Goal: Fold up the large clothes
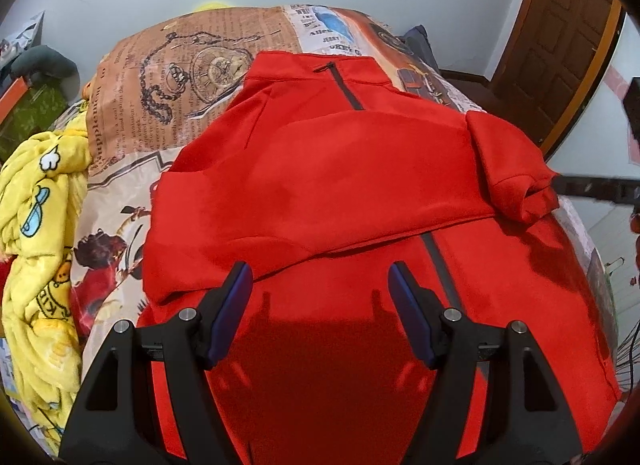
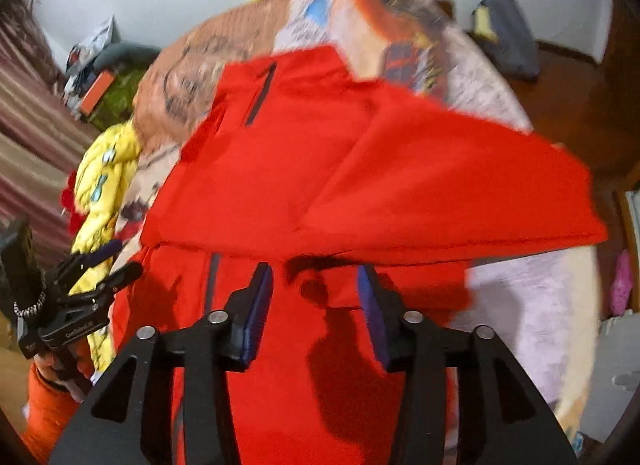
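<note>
A large red jacket (image 1: 320, 169) lies spread on the bed, with its dark zipper (image 1: 440, 265) running down the front. One sleeve is folded across the chest, and its cuff (image 1: 516, 181) is bunched at the right. My left gripper (image 1: 319, 271) hovers open over the jacket's lower front with nothing between its pads. In the right wrist view the jacket (image 2: 280, 169) is blurred, and a broad red sleeve fold (image 2: 460, 205) lies across it just beyond my right gripper (image 2: 314, 269). That gripper is open, its pads clear of the cloth. The left gripper (image 2: 120, 259) shows at the left edge.
A yellow cartoon blanket (image 1: 36, 225) is heaped along the bed's left side. The newspaper-print bedspread (image 1: 168, 77) shows beyond the jacket. A wooden door (image 1: 560, 45) stands at the right. A dark cloth (image 2: 508, 33) lies on the floor past the bed. A hand in an orange sleeve (image 2: 44, 405) holds the left gripper.
</note>
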A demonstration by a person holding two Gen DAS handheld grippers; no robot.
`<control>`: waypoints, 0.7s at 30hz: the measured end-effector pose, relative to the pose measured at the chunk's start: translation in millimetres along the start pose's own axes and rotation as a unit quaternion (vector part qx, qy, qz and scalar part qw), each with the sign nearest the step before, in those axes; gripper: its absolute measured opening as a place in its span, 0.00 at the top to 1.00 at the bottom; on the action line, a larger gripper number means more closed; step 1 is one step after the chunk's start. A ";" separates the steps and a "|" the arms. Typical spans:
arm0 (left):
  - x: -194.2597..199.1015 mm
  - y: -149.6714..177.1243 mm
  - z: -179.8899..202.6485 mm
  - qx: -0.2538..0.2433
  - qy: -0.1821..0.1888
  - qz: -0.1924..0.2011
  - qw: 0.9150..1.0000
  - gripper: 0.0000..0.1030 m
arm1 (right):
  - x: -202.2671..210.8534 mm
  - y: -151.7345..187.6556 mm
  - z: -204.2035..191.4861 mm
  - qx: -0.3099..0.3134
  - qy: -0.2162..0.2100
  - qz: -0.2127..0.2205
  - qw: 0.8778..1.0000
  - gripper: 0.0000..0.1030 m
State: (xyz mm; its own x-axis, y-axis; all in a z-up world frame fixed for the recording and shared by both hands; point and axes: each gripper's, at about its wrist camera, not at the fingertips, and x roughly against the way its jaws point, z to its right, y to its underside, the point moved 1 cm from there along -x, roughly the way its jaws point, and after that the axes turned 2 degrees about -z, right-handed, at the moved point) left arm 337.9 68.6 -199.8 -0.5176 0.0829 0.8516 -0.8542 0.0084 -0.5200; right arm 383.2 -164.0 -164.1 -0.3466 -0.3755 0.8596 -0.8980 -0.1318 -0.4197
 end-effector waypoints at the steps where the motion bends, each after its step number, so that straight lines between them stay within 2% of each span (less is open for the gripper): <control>1: 0.2 -1.2 2.2 -0.001 0.002 0.001 1.000 0.33 | 7.3 -1.0 9.2 -0.013 0.008 0.014 1.000 0.47; 2: 0.5 -2.2 3.8 -0.001 0.003 0.002 1.000 0.33 | 13.6 -2.5 20.2 -0.031 0.017 0.030 0.999 0.41; 5: 1.8 -5.0 9.7 -0.004 0.007 0.006 1.000 0.33 | 22.4 -5.3 57.5 -0.093 0.029 0.057 0.994 0.38; 9: 0.7 -7.0 14.7 -0.008 0.008 0.006 1.000 0.33 | 12.8 -2.8 120.1 -0.208 0.032 0.058 0.976 0.38; 14: -6.2 -7.5 15.1 -0.009 0.003 0.001 1.000 0.33 | -18.4 8.2 174.0 -0.305 0.025 0.039 0.951 0.38; 17: -12.1 -7.8 13.7 -0.006 0.000 -0.004 1.000 0.33 | -27.1 5.4 188.3 -0.322 0.017 0.051 0.945 0.38; 20: -18.6 -7.5 11.5 -0.001 -0.003 -0.010 1.000 0.33 | -31.4 -6.6 190.2 -0.317 0.033 0.068 0.945 0.37; 21: -20.0 -7.6 10.6 0.000 -0.005 -0.011 1.000 0.33 | -32.7 -10.6 191.2 -0.313 0.044 0.072 0.946 0.41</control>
State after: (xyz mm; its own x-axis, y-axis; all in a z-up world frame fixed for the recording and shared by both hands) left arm 354.2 56.3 -212.2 -0.4985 0.0726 0.8639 -0.8657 0.0099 -0.5004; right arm 455.9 -325.8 -243.4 -0.4740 -0.2665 0.8392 -0.8150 0.4935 -0.3036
